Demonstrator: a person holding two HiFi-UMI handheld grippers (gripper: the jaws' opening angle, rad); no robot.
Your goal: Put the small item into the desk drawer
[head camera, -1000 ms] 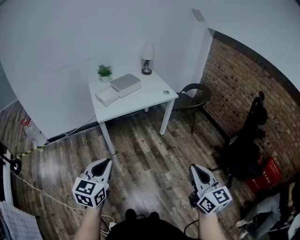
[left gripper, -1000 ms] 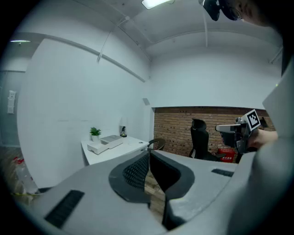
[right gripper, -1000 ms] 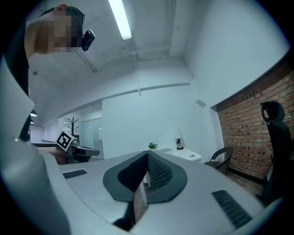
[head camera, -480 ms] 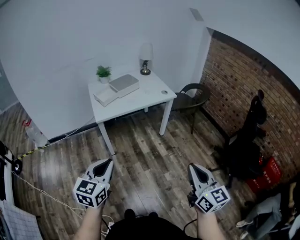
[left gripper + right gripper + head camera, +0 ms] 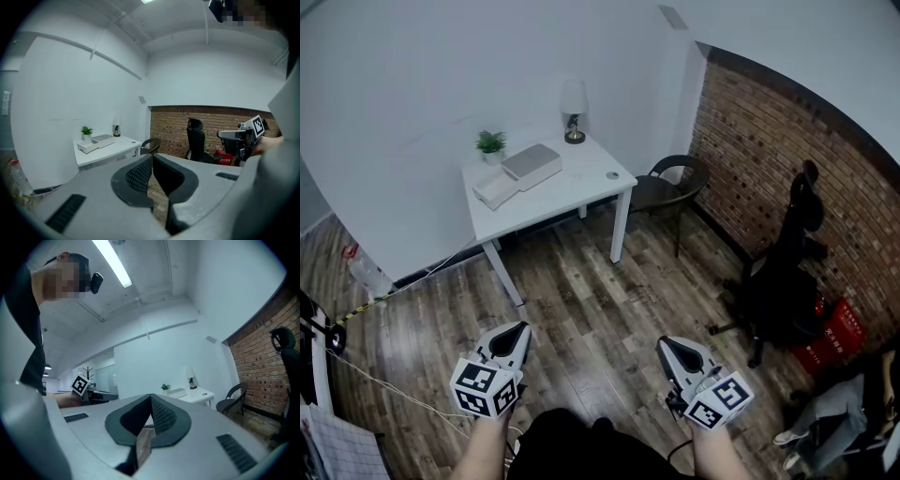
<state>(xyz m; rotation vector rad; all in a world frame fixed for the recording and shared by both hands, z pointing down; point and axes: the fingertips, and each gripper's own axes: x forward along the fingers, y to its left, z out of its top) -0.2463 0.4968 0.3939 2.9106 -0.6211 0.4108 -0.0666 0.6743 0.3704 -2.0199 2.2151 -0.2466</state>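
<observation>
A white desk (image 5: 553,199) stands against the far wall, well ahead of me. The small round item (image 5: 612,175) lies near its right edge. At the desk's back left sits a low box (image 5: 517,172) with a grey top and a white part jutting out below. My left gripper (image 5: 517,330) and right gripper (image 5: 665,344) hang low over the wooden floor, far from the desk. Both are shut with nothing between their jaws. The left gripper view shows its closed tips (image 5: 151,158), with the desk (image 5: 108,149) beyond. The right gripper's jaws (image 5: 151,397) also meet.
A potted plant (image 5: 490,142) and a lamp (image 5: 573,110) stand at the desk's back. A dark chair (image 5: 668,186) sits right of the desk by the brick wall. A black office chair (image 5: 787,267) and a red crate (image 5: 831,333) are at the right. Cables (image 5: 384,380) lie at the left.
The desk has shifted left and slightly up in the head view, and both grippers sit lower and nearer each other. Both stay shut.
</observation>
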